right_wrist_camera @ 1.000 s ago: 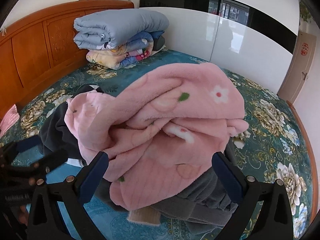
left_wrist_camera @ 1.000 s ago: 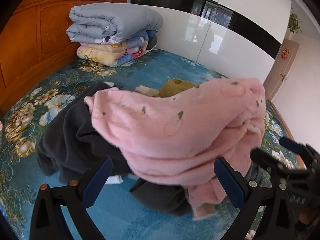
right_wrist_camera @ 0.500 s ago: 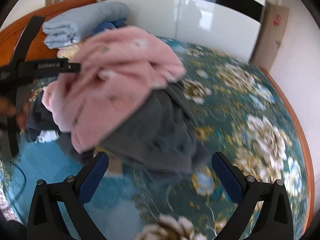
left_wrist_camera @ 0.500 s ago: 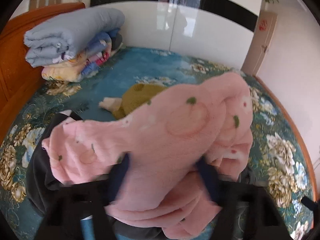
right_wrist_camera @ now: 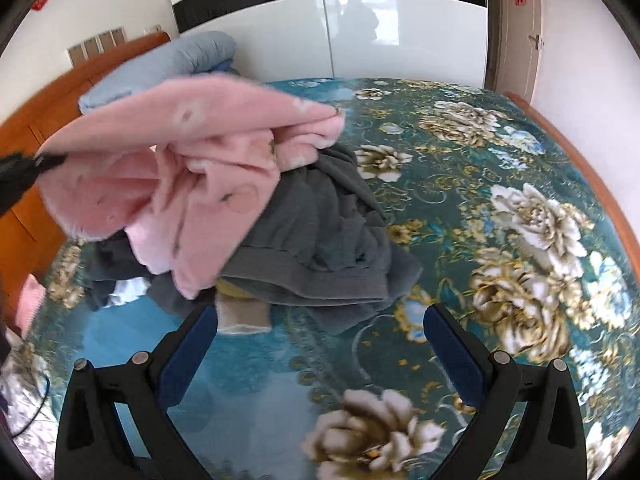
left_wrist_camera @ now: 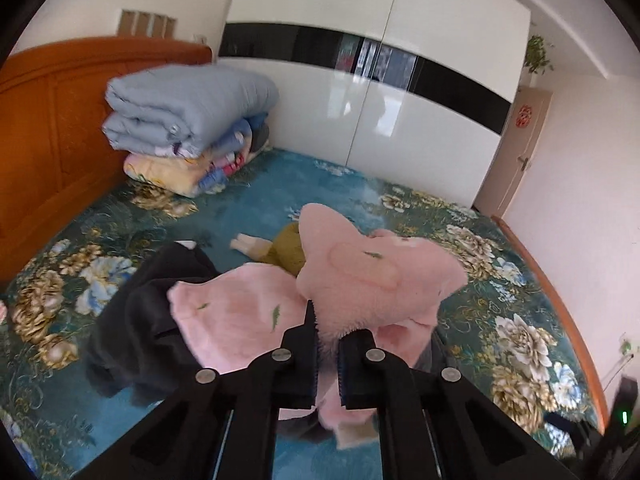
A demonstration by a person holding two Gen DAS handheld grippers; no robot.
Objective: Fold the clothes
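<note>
Left wrist change: since a second ago, left gripper (left_wrist_camera: pixel 327 354) has gone from jaws spread to pinched tight on the pink fleece garment (left_wrist_camera: pixel 360 280), bunched at 12 o'clock of its fingers.
Left wrist surroundings: dark garment (left_wrist_camera: pixel 136 320) at 9 o'clock on the bed (left_wrist_camera: pixel 520 320).
Right wrist change: right gripper (right_wrist_camera: pixel 320 336) has swung off the pile; jaws wide, empty.
Right wrist pile: pink fleece is lifted at 10 o'clock above the grey garment (right_wrist_camera: pixel 328 240).
Meaning: probably one item being singled out for folding.
</note>
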